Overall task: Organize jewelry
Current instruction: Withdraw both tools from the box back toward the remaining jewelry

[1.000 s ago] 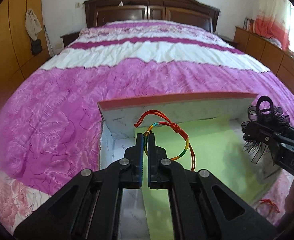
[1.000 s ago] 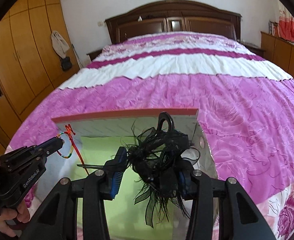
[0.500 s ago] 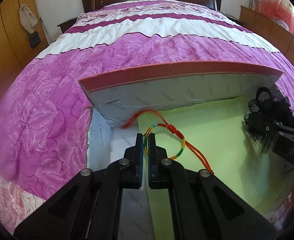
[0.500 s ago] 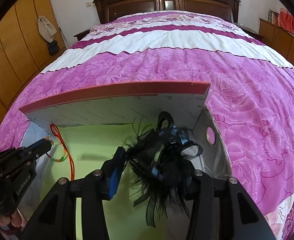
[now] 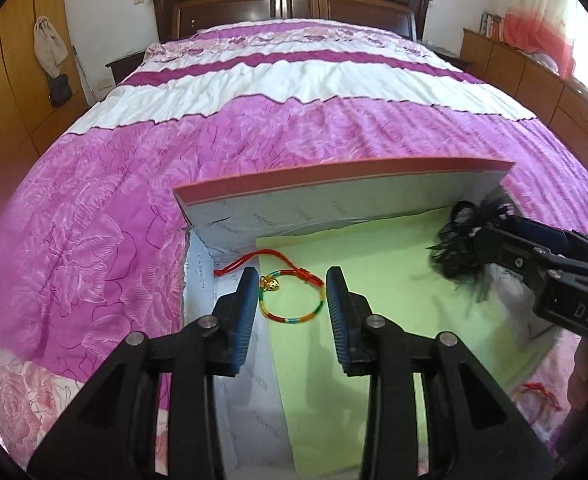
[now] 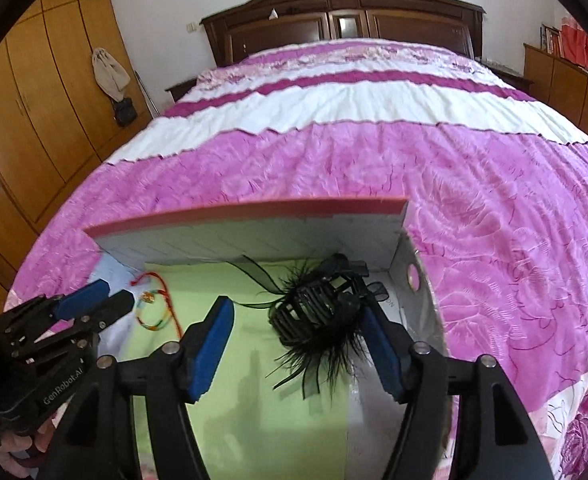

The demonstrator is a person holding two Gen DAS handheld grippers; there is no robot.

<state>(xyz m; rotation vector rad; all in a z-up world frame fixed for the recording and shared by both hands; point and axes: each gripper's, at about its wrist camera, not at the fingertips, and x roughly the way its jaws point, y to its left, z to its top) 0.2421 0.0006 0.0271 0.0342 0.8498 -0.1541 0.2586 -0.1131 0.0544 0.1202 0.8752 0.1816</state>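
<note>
Both sets of jaws are standing apart, gripping nothing. The left gripper (image 5: 292, 286) is hanging low over the rainbow cord bracelet (image 5: 292, 304), which is lying flat between its blue pads at the left edge of the green paper sheet (image 5: 378, 280). A small gold charm (image 5: 270, 283) is sitting on the loop near the left pad, and the red tie cords (image 5: 254, 261) are trailing off toward the back corner of the box (image 5: 334, 178). The right gripper (image 6: 294, 330) is hovering over the black feathered hair clip (image 6: 314, 312), which is resting on the green sheet toward the box's right side; the clip's body is lying close against the right pad, though I cannot tell whether they are touching.

Both pieces are sitting inside the open box, which is lying on the pink bedspread (image 5: 134, 184), so the step in hand looks like letting go and clearing out. To do it well, each gripper should be lifting straight up with the jaws kept wide, since the clip's loose feathers and ribbon could be catching on the right pad, and the bracelet's cords could be snagging on the left one and dragging the loop off the sheet. A slow, vertical retreat is the safer choice. Another red cord piece (image 5: 540, 394) is lying outside the box at the near right and likely needs collecting.
</note>
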